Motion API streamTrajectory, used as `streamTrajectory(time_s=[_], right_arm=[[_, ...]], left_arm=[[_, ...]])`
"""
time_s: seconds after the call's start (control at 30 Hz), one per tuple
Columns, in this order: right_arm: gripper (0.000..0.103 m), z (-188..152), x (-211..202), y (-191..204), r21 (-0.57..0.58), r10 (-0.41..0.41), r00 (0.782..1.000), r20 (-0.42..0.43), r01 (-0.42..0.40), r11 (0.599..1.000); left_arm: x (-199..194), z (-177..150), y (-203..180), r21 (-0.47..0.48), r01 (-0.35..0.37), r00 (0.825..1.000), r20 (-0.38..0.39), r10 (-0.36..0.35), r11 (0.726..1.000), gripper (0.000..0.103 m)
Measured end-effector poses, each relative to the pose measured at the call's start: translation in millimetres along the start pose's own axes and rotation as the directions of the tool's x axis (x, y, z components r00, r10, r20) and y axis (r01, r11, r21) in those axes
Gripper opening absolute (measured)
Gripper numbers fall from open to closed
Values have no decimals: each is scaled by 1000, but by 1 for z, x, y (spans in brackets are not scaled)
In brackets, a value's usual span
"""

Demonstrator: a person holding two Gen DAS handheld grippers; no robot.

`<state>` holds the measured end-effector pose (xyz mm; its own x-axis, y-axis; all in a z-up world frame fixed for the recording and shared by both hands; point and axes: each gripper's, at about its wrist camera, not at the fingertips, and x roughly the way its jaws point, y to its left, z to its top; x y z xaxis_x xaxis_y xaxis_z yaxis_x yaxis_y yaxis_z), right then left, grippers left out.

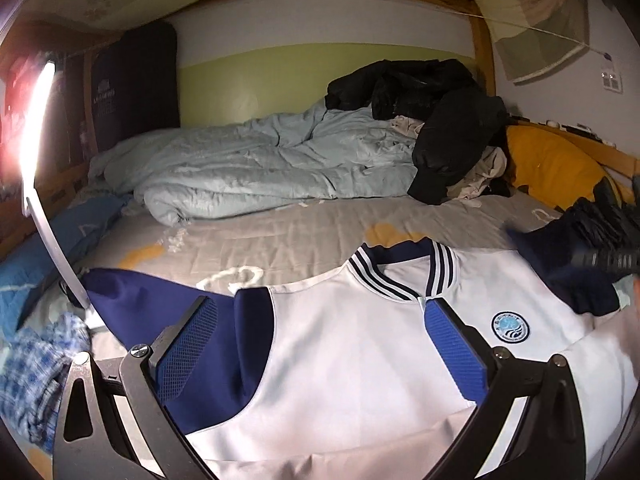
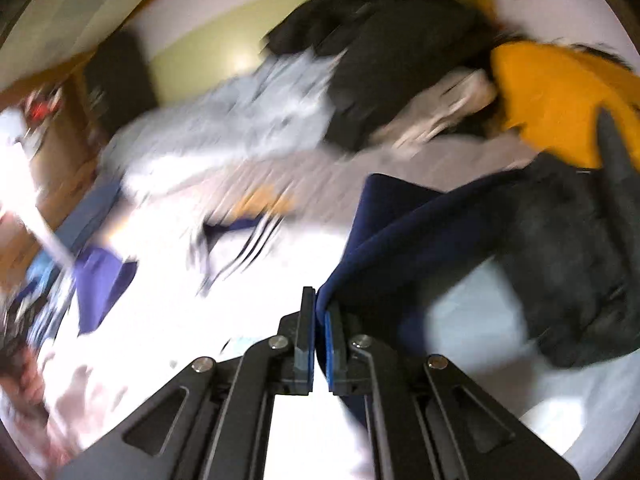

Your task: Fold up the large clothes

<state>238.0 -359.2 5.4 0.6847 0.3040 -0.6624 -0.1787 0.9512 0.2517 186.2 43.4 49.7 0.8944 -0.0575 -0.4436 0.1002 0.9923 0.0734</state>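
A: Where is the jacket (image 1: pixel 360 340) found?

B: It is spread face up on the bed (image 1: pixel 304 232), its striped collar (image 1: pixel 400 276) toward the far side, with a crumpled quilt (image 1: pixel 256 168) and a dark pile (image 1: pixel 432 120) well beyond it. One navy sleeve (image 1: pixel 168 304) is laid out to the left; the other sleeve (image 2: pixel 404 236) has been taken up at the right.

A: How are the tongs set?

B: The left tongs (image 1: pixel 320 344) are released: the pads are spread wide over the white chest panel, and nothing is seen to be pinched between them. The right tongs (image 2: pixel 318 344) are clenched on the navy sleeve, a fold of which is seen running between the pads. The right view is heavily blurred, so little more can be made out there.

A: What step is judged to be in hand?

B: Probably the folding of the right sleeve inward across the chest.

A: How should it be done well?

B: The grip should be kept firm until the sleeve is laid flat over the white panel, so that the cloth is not dropped in a bunch. The body should be steadied by the left tongs, pressed down near the shoulder seam, so that the jacket is not dragged sideways. The fold line should be kept parallel to the jacket's side, and the collar should be left undisturbed. A slower carry would be advised, since slack cloth may be twisted.
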Motion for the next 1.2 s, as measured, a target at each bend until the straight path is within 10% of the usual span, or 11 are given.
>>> streamTrajectory(time_s=[0.2, 0.27, 0.37, 0.57, 0.83, 0.87, 0.93, 1.2], right_arm=[[7, -37, 55, 35, -75, -100, 966, -238, 85, 994], [13, -33, 50, 24, -24, -81, 972, -220, 77, 997], [62, -16, 28, 0, 131, -56, 993, -102, 69, 989], [64, 11, 20, -44, 237, -240, 970, 35, 226, 945], [63, 15, 59, -84, 325, -182, 983, -4, 174, 930], [59, 14, 59, -81, 311, -192, 981, -4, 184, 932], [7, 11, 55, -74, 278, -230, 973, 14, 217, 936], [4, 13, 8, -22, 121, -93, 966, 241, 65, 990]], left_arm=[[-1, -1, -5, 10, 11, 1000, -10, -11, 1000, 103], [-1, -1, -6, 21, 12, 1000, -11, -12, 1000, 103], [0, -1, -8, 39, 4, 1000, -6, -4, 999, 103], [12, -2, 0, -30, 32, 998, -58, -33, 999, 103], [22, -6, 14, -87, 10, 996, -86, -18, 996, 103], [21, -6, 15, -89, 7, 996, -83, -14, 996, 103], [21, -5, 17, -95, 10, 997, -81, -18, 995, 103], [11, -1, 19, -97, 6, 999, -45, -11, 995, 103]])
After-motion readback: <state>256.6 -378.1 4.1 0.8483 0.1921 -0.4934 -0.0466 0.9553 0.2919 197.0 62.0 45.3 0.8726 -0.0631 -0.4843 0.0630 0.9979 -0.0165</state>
